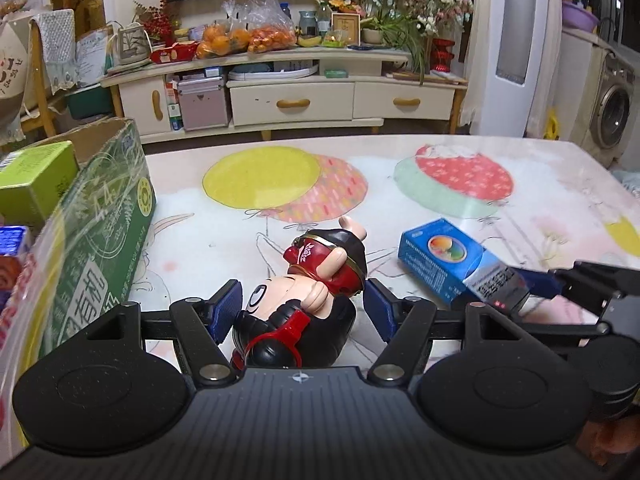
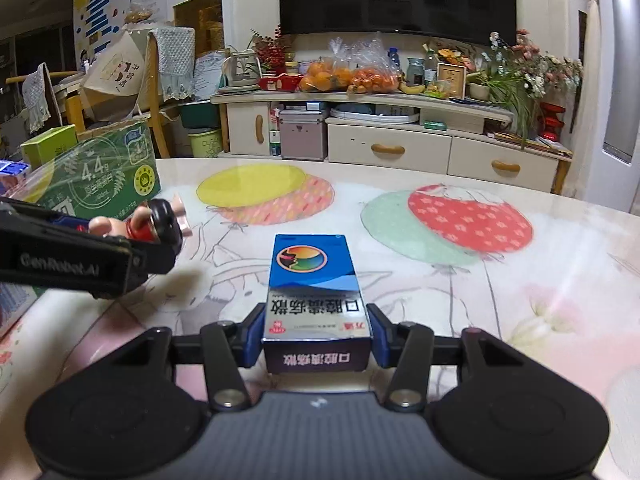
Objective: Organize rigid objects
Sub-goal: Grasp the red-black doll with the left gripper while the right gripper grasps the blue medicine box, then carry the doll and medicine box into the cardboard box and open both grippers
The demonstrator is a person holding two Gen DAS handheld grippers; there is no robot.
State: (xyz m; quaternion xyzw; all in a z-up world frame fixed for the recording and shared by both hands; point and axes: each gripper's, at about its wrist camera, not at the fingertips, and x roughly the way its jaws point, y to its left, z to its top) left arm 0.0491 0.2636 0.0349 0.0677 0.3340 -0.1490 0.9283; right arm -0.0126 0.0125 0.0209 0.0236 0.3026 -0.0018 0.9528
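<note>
Your left gripper has its jaws around the pig figurine, which lies tilted between the blue pads; whether the pads press on it cannot be told. Your right gripper has its jaws closed on the near end of the blue box, which points away over the counter. The green carton stands at the counter's left edge, just beside the figurine's side of the scene.
</note>
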